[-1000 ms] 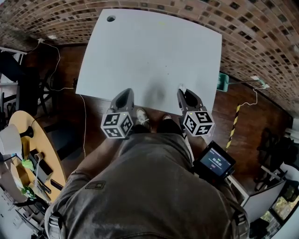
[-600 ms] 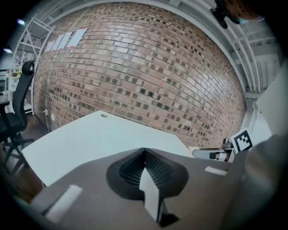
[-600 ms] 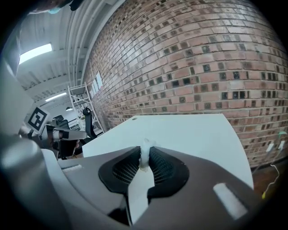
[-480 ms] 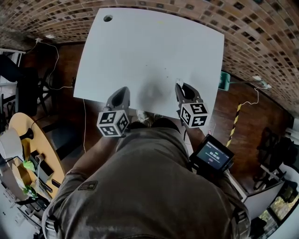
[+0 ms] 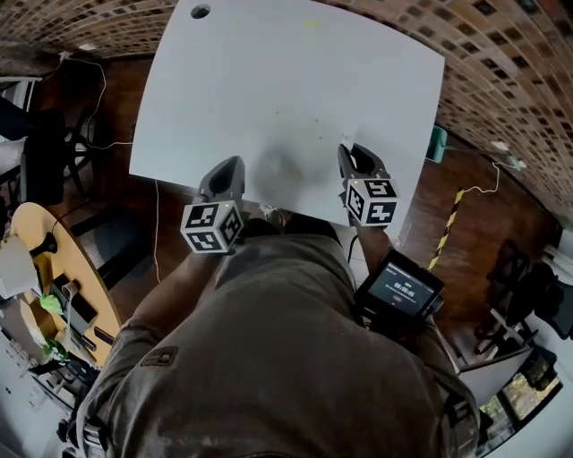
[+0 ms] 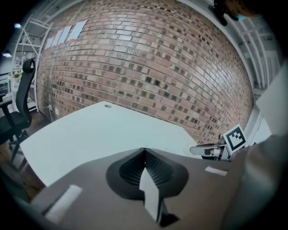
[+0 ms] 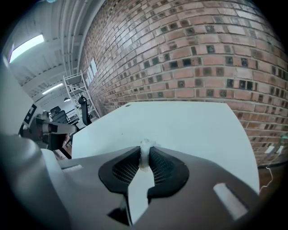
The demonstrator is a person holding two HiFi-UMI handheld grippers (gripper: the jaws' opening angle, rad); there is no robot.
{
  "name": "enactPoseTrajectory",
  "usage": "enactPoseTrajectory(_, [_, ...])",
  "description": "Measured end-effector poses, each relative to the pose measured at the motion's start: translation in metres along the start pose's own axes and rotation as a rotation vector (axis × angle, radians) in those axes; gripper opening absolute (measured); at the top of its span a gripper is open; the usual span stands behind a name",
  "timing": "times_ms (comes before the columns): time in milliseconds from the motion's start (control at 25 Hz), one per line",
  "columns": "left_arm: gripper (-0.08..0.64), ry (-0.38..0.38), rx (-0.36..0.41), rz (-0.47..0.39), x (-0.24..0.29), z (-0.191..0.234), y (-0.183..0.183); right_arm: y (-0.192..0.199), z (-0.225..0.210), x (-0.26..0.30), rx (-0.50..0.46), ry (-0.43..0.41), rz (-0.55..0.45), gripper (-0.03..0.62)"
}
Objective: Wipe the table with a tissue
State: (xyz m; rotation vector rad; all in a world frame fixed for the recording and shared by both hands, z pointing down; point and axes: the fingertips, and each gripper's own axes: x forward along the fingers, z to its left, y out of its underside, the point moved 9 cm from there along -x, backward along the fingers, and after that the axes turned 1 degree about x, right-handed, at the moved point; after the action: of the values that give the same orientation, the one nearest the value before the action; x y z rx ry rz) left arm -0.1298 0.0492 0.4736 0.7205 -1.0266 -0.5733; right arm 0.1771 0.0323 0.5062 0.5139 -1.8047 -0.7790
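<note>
The white table (image 5: pixel 286 89) fills the upper half of the head view and runs ahead in both gripper views (image 6: pixel 103 130) (image 7: pixel 180 126). My right gripper (image 5: pixel 346 150) is over the table's near edge on the right, shut on a small wad of white tissue (image 7: pixel 145 151) that pokes out between its jaws (image 5: pixel 345 142). My left gripper (image 5: pixel 235 164) hangs over the near edge on the left with its jaws closed together and nothing between them (image 6: pixel 143 150). The right gripper's marker cube (image 6: pixel 235 138) shows in the left gripper view.
A round cable hole (image 5: pixel 200 12) sits at the table's far left corner. A brick wall (image 5: pixel 501 54) stands behind the table. A round wooden table (image 5: pixel 54 295) with clutter is at the left, a small screen device (image 5: pixel 398 291) at my right hip, cables on the floor.
The table now sits lower and larger in the head view, and both grippers have moved forward from in front of the near edge to over it. The tissue stays held.
</note>
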Motion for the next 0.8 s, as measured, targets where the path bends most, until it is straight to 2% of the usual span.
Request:
enactPoseTrajectory(440, [0.002, -0.046, -0.03, 0.057, 0.014, 0.006, 0.012, 0.01, -0.015, 0.037, -0.009, -0.017, 0.138, 0.072])
enactPoseTrajectory(800, [0.002, -0.077, -0.064, 0.051, 0.011, 0.015, 0.011, 0.01, 0.005, 0.055, -0.058, -0.072, 0.214, 0.072])
